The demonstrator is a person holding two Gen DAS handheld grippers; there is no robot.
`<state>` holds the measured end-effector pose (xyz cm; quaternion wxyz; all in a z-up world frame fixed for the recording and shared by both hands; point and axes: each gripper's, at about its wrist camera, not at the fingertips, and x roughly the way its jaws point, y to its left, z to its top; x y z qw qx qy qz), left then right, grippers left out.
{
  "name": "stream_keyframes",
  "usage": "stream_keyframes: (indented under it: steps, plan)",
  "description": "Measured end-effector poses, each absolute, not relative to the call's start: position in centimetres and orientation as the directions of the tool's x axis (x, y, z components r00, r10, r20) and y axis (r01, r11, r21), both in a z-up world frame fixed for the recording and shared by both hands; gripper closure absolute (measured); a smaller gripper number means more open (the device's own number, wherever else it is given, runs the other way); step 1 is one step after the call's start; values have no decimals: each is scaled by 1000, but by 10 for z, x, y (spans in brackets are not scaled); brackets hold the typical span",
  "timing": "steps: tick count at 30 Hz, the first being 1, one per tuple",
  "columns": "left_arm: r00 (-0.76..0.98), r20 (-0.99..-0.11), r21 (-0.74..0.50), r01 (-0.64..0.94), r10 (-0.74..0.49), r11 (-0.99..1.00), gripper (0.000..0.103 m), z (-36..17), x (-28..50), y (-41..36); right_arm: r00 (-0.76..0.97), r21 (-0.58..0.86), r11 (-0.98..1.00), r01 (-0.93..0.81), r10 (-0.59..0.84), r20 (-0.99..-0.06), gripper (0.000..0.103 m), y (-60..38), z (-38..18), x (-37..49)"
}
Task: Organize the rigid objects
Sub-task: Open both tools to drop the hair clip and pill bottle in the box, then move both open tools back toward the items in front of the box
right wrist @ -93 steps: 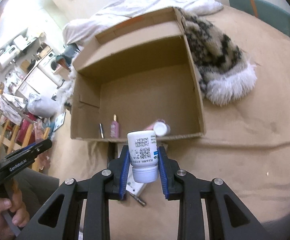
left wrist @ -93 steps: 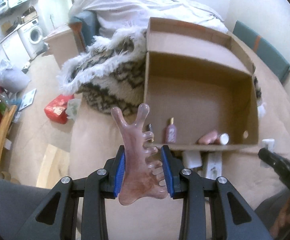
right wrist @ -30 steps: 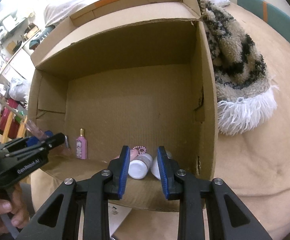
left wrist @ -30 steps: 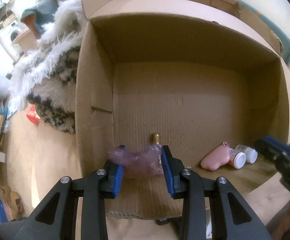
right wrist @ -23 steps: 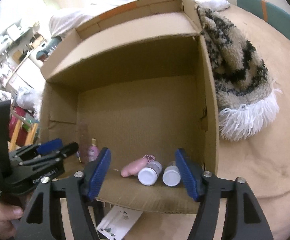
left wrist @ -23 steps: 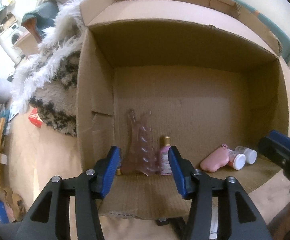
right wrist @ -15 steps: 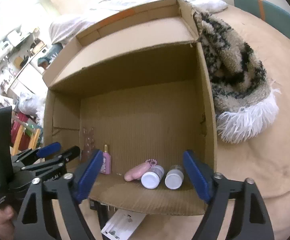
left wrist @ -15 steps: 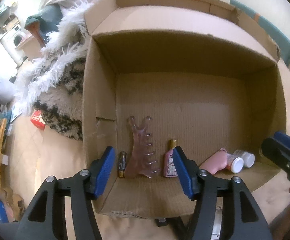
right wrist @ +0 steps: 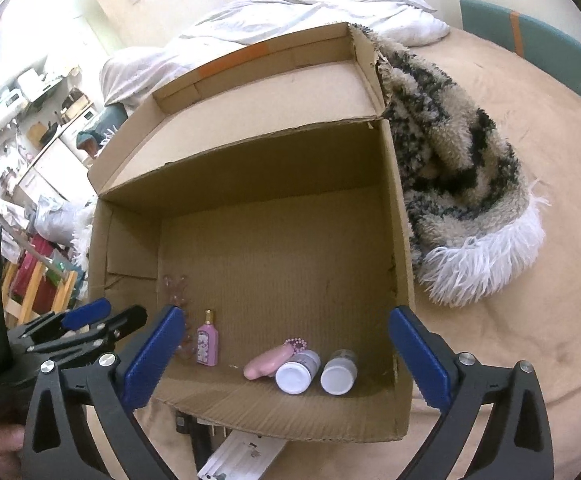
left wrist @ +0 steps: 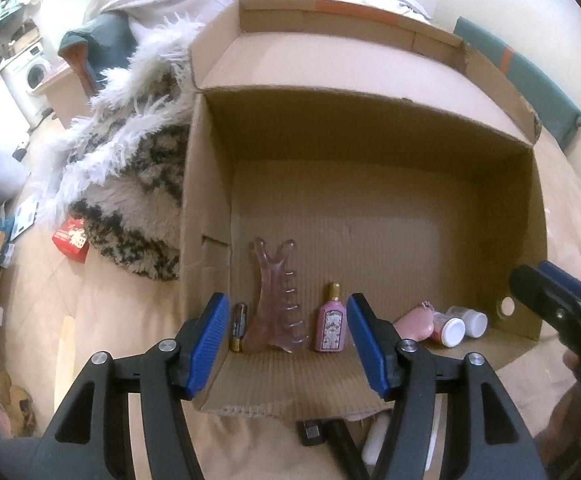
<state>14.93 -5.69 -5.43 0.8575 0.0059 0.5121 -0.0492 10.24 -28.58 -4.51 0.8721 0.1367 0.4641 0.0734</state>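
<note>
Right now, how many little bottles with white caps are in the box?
2. One white-capped bottle lies beside the pink thing; the other bottle lies just right of it, nearer the cardboard box wall. None seem hidden.

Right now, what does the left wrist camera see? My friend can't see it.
An open brown cardboard box holds a row: small battery, pink translucent comb-shaped tool, pink perfume bottle, pink case, two white-capped bottles. The left tongs hang open and empty.

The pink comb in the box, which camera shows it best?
The left wrist view: the comb lies whole between battery and perfume bottle. In the right wrist view a blue pad hides most of it.
</note>
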Motion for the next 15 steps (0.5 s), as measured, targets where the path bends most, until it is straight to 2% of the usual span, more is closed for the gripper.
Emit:
stream_keyframes:
  steps: [9,15]
  plan:
    - [522,-852,41,114,-25,993,45,-24,125,-55,582,294,956,0,239,-778,0,-288,-37,91]
    - [482,-874,-17,74,-51,997,45,-21,104,-34,600,291,957,11,227,-767,0,-292,-26,71]
